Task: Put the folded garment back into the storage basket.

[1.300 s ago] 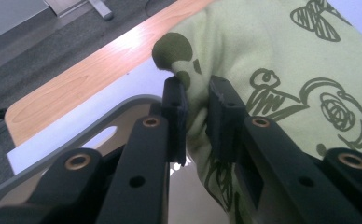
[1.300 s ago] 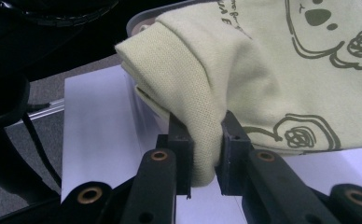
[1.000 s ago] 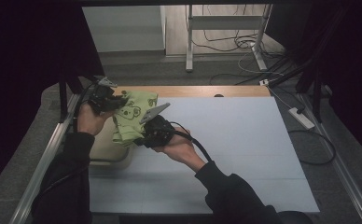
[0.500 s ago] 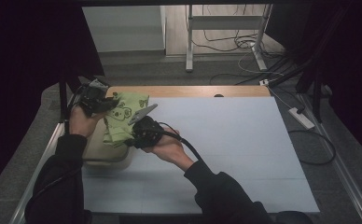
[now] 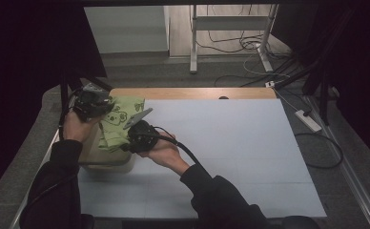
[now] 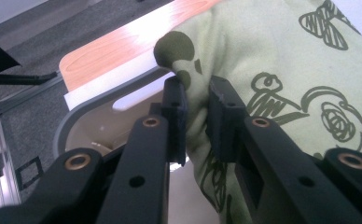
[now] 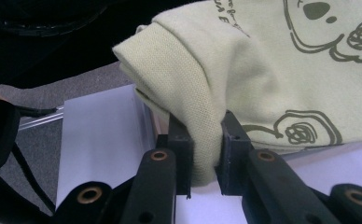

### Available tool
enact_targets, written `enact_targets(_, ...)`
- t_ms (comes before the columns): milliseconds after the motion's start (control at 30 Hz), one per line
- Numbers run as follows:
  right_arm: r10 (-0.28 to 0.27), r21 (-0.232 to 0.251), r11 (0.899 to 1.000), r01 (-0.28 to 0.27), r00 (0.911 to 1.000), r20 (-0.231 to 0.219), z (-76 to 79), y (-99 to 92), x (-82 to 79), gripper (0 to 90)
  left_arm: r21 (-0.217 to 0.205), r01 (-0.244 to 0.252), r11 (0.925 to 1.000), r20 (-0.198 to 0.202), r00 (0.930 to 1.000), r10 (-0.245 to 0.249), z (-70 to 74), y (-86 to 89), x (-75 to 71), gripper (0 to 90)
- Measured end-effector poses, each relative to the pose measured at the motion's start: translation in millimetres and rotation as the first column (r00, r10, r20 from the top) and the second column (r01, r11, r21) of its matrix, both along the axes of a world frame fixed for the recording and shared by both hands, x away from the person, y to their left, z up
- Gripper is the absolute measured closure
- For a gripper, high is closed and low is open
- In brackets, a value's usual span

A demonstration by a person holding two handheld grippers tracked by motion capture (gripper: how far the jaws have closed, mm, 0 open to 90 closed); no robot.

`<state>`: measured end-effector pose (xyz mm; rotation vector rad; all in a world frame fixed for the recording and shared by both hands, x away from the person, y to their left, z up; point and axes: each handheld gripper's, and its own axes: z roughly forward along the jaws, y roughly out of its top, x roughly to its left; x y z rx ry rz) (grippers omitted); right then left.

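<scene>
While both hands reach in from the near side, a folded light-green cloth (image 5: 118, 121) printed with dark cartoon outlines hangs between them at the left end of the bench (image 5: 231, 143), above a beige tub (image 5: 104, 157) that sits at the bench's left edge. From the high view the cloth's long axis runs roughly from the far left toward the near right, its far end by the wooden strip (image 5: 192, 92) at the back of the bench.

The left tool (image 6: 197, 105) holds the far portion; in the left gripper view its black jaws are clamped on a fold of the fabric, with the tub's grey rim just behind. The right tool (image 7: 206, 135) holds the near portion; in the right gripper view its jaws pinch a ribbed, rolled edge of the cloth over the pale bench top.

The left forearm rises along the bench's left edge, hand raised. The right forearm crosses diagonally from the lower middle toward the left, its cable (image 5: 185, 150) trailing along the wrist.
</scene>
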<state>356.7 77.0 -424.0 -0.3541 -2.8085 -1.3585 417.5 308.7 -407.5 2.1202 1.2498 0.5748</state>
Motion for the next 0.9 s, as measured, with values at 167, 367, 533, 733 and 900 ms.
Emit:
enact_targets(167, 0.003, 0.002, 1.000, -0.003, 1.0000, -0.001, -1.9, 7.3, -0.4, 78.1, 0.000, -0.013, 0.9999, -0.002, 0.9999, 0.013, -0.9, 6.2, -1.3, 77.9)
enact_targets(367, 0.005, -0.004, 1.000, -0.005, 1.0000, 0.003, -3.8, 15.6, -1.2, 78.0, 0.008, -0.027, 0.9996, -0.004, 0.9996, 0.027, -2.4, 12.6, -2.9, 77.9)
enact_targets(533, 0.007, -0.005, 1.000, -0.007, 1.0000, 0.004, -6.0, 22.7, -2.0, 78.0, 0.010, -0.038, 0.9992, -0.007, 0.9993, 0.038, -4.2, 18.2, -4.3, 77.9)
enact_targets(733, 0.011, -0.008, 1.000, -0.011, 0.9999, 0.002, -9.6, 30.6, -2.2, 77.9, 0.015, -0.051, 0.9986, -0.008, 0.9987, 0.051, -6.8, 24.7, -5.7, 77.8)
enact_targets(900, 0.010, -0.008, 1.000, -0.010, 0.9999, 0.000, -12.7, 35.8, -2.4, 77.9, 0.012, -0.059, 0.9982, -0.012, 0.9982, 0.059, -10.1, 29.4, -6.2, 77.8)
